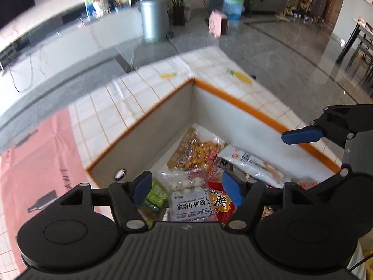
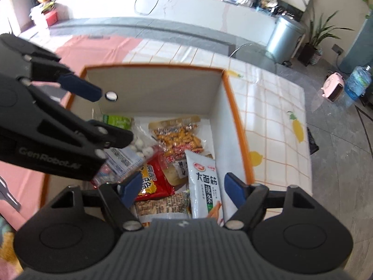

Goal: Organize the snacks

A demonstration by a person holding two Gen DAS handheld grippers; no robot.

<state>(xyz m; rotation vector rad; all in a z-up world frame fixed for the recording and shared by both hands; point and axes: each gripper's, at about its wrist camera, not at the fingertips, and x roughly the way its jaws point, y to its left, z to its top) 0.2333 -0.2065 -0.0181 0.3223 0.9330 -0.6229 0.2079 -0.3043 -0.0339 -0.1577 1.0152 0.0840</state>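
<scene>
Snacks fill the bottom of the orange-rimmed box, and I have both grippers hanging over it with nothing in either. My left gripper has its blue fingers spread wide above a clear bag of white balls, with a green packet just to its left and a red bag just to its right. My right gripper is also spread wide and holds nothing; between its fingers I see the red bag and a white pouch with a green label that lies along the box's right wall. Further into the box sits a clear bag of orange-yellow pieces, touching the top of the white pouch. In the right wrist view the left gripper reaches in from the left, one blue finger just beside a silver rivet in the box's far wall. In the left wrist view the right gripper comes in from the right edge, above the white pouch. The box stands on a tablecloth with an orange grid and lemon prints, next to a pink cloth. A metal bin and a pink heater stand on the floor beyond the table.
</scene>
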